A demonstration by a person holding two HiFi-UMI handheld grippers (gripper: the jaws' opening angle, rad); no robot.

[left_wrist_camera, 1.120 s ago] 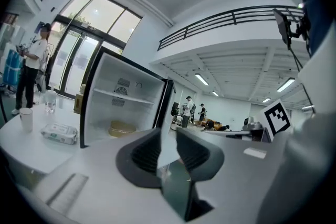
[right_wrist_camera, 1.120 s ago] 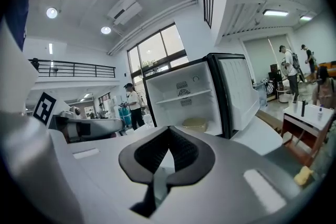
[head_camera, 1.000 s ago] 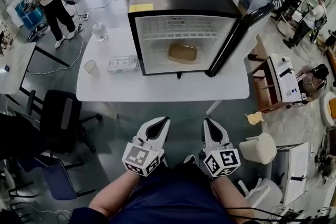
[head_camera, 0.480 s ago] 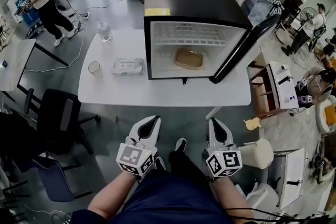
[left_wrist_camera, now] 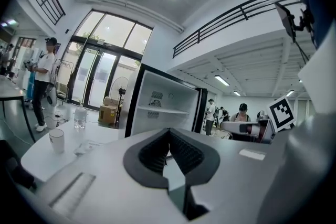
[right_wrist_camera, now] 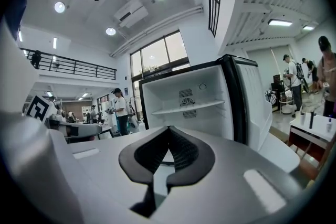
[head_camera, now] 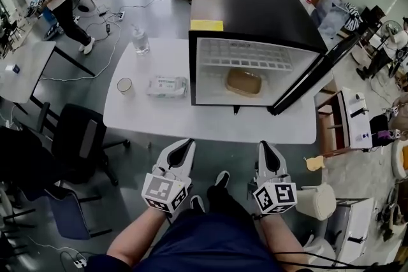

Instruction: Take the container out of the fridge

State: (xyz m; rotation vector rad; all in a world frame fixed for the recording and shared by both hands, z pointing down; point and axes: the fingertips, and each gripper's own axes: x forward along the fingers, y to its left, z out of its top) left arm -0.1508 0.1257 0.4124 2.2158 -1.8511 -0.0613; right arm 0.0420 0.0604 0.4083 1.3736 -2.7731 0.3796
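In the head view, we are holding the left tool (head_camera: 183, 148) and right tool (head_camera: 268, 150) low, short of the counter (head_camera: 159, 116). The container (head_camera: 244, 82) is sitting inside the open fridge (head_camera: 255, 6) (its door (head_camera: 310, 76) standing wide). In the left gripper view, the jaws are pressing together on nothing, and the right gripper view is showing the same.

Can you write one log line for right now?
fridge: door open | container: inside fridge | left gripper: shut, empty | right gripper: shut, empty
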